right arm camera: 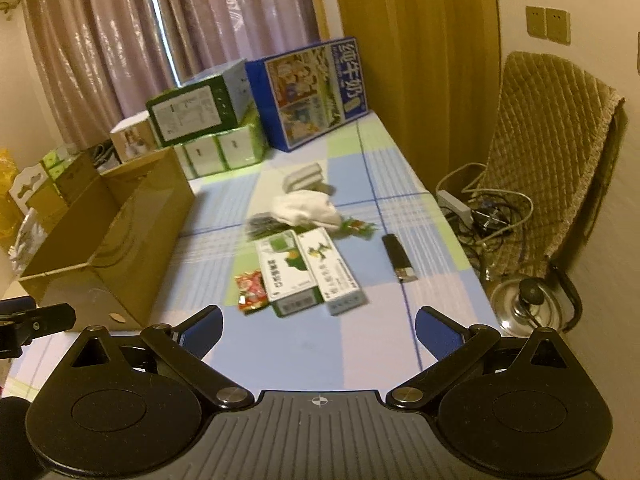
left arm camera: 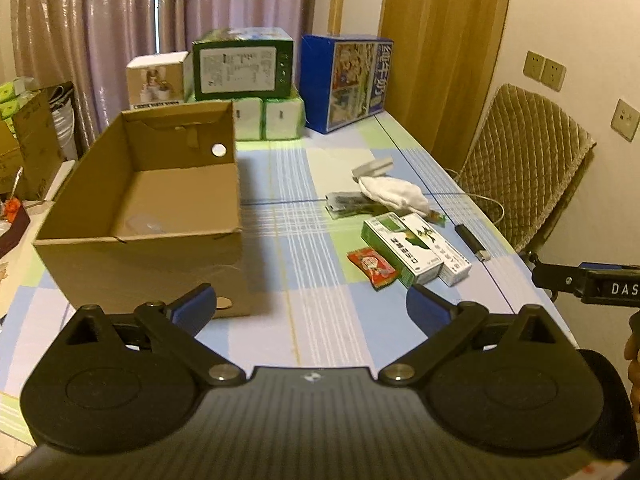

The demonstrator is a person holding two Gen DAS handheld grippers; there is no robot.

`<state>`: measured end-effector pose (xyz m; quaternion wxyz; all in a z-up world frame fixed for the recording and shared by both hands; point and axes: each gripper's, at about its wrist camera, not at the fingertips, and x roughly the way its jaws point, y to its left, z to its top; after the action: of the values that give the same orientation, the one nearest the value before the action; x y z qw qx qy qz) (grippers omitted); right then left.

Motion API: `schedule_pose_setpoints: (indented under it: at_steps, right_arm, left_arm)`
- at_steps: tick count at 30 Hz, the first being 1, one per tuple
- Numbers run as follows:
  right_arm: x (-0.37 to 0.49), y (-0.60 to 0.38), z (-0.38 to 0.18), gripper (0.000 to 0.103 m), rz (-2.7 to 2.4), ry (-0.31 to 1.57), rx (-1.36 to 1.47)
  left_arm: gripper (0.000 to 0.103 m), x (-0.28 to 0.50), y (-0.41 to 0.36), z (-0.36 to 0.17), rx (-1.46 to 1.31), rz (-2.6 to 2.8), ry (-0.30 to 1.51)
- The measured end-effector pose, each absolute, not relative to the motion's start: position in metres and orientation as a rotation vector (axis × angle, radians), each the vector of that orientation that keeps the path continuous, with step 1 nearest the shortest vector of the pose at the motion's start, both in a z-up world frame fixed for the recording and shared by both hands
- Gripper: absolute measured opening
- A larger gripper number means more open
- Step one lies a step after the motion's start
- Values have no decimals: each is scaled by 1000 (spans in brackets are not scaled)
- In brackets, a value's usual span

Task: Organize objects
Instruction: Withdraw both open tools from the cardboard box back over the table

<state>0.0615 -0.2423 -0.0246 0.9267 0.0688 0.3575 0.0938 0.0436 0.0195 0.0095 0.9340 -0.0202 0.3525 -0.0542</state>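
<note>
An open cardboard box stands on the left of the checked table. Loose items lie to its right: two green-and-white cartons, a red snack packet, a white cloth, a clear pack of dark clips, a grey stapler and a black lighter. My left gripper is open above the near table edge, empty. My right gripper is open and empty, short of the cartons.
Green, white and blue cartons are stacked at the table's far end before curtains. A padded chair, cables and a metal kettle sit beyond the right edge. More boxes stand at left.
</note>
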Motion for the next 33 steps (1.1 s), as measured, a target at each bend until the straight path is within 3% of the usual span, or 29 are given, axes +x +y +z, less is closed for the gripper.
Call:
schedule_pose_setpoints:
  at_steps: [14, 22, 33]
  right_arm:
    - [98, -252, -44, 99, 200, 789, 54]
    - [137, -241, -62, 76, 293, 844, -77]
    - [196, -234, -95, 65, 361, 966, -148]
  left_arm:
    - [99, 74, -4, -19, -43, -133, 770]
    - [92, 104, -20, -44, -27, -148, 806]
    - [76, 150, -39, -82, 1, -163, 857]
